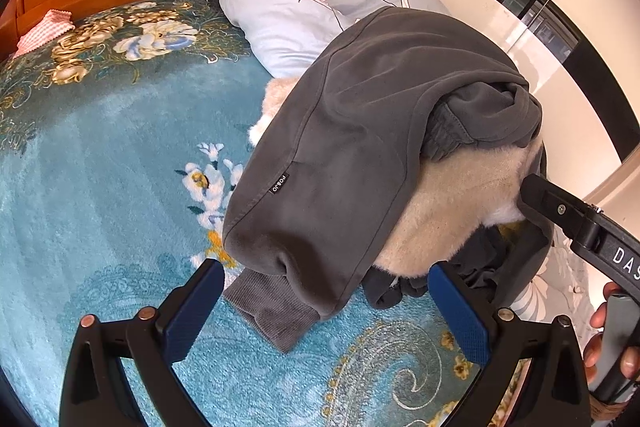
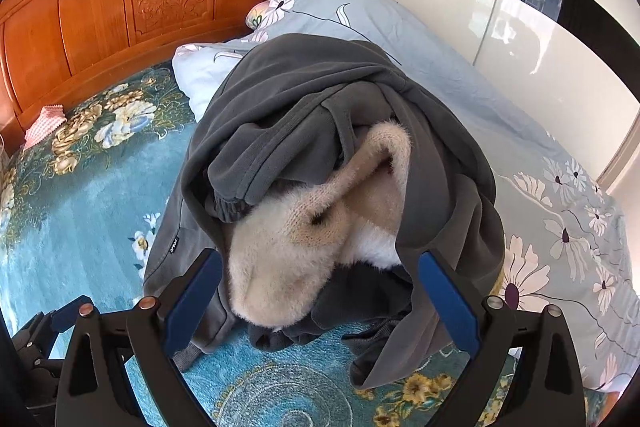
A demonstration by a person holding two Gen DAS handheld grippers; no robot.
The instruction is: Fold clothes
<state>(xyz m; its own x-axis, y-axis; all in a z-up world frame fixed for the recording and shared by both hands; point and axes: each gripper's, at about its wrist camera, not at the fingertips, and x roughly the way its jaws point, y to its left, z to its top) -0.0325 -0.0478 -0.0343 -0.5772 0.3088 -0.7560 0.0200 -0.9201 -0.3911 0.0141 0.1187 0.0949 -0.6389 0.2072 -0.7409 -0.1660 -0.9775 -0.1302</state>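
A crumpled dark grey fleece garment (image 1: 360,131) drapes a cream fuzzy garment (image 2: 288,255) on the teal floral blanket (image 1: 100,167). Both the left gripper (image 1: 326,311) and right gripper (image 2: 320,301) sit at six o'clock, jaws spread and empty.

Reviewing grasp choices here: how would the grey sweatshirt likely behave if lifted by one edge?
Probably floppy: the grey sweatshirt already slumps in soft folds. It likely drags the cream fleece garment tangled inside it. Its ribbed cuff lies loose on the blanket and would likely dangle. Both grippers, left and right, are open.
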